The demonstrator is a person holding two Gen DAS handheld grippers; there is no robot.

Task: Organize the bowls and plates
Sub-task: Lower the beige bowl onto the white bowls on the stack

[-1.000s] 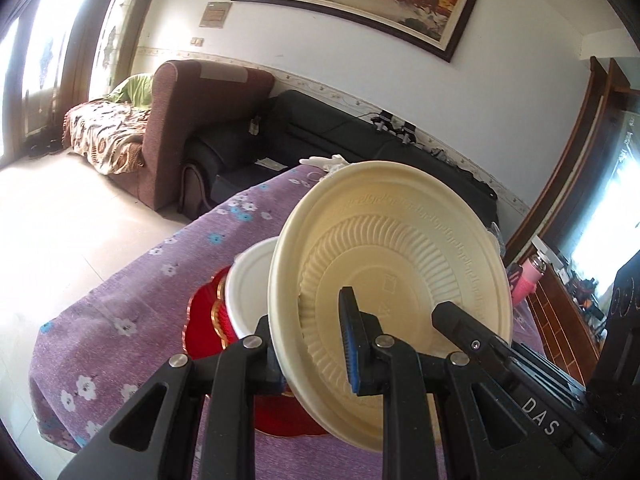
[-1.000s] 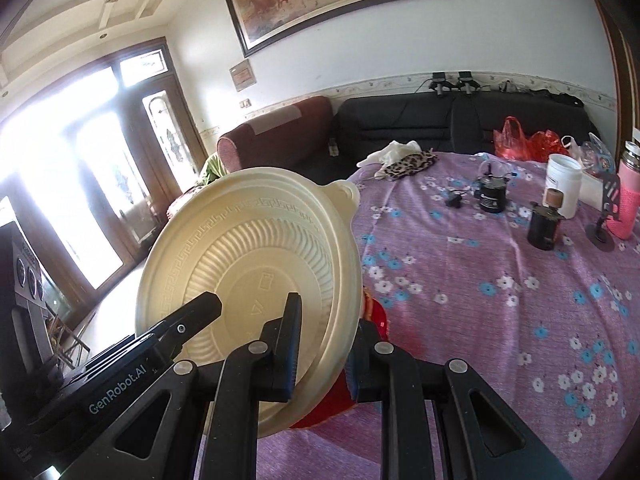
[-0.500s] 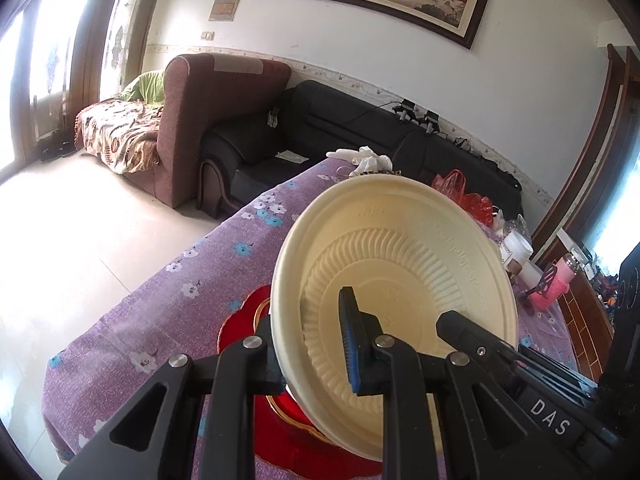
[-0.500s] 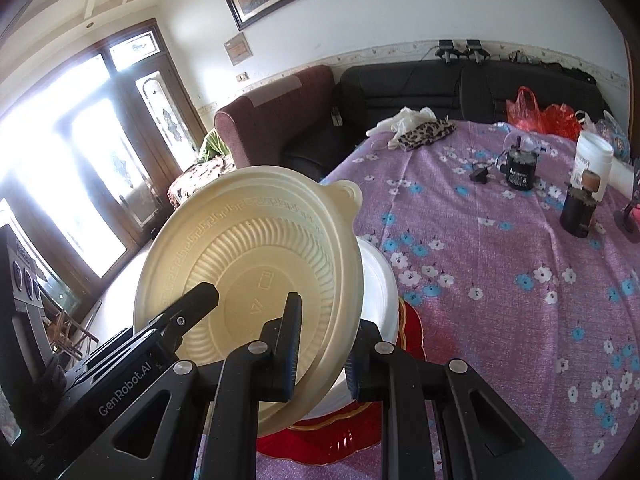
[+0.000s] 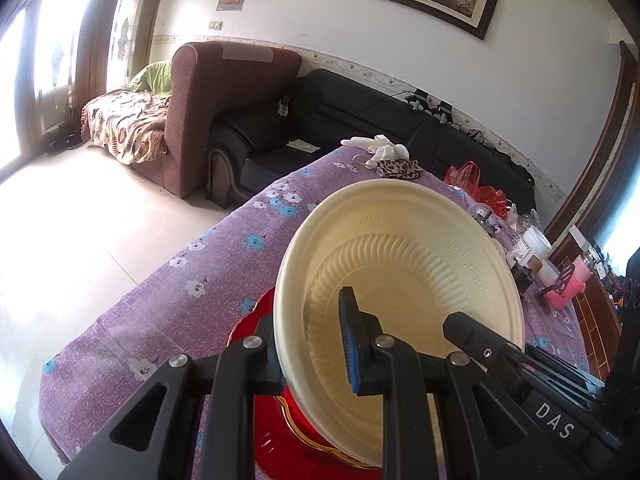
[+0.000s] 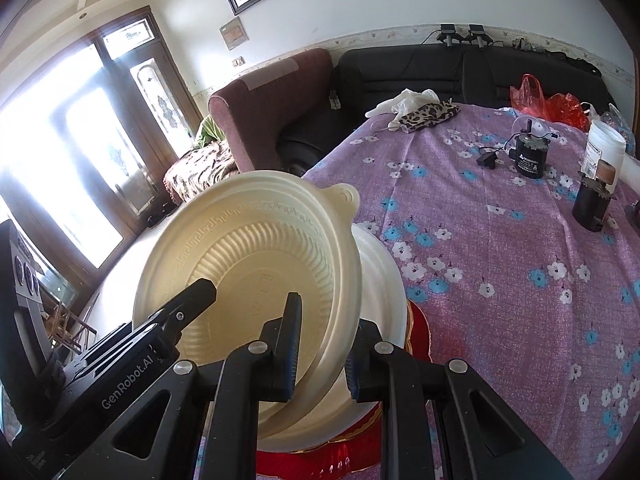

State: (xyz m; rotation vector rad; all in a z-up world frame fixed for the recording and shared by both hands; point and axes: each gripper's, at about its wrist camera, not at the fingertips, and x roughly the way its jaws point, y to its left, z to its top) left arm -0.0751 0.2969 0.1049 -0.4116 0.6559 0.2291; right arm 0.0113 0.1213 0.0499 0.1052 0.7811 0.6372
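Only rightward: white bowl [image 6: 382, 276] beneath.

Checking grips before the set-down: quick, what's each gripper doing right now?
Left gripper: shut on the cream bowl rim.
Right gripper: shut on the same bowl's opposite rim.

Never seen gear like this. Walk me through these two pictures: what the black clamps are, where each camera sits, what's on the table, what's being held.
No robot here: a person holds a two-finger clamp in each hand, each with a fisheye camera looking along its fingers. One picture comes from the left gripper, the other from the right gripper. Both are shut on the rim of one cream plastic bowl, tilted on edge between them. Below it a white bowl sits on a red plate on the purple flowered tablecloth. Farther back stand a white jar and a leopard-print cloth.
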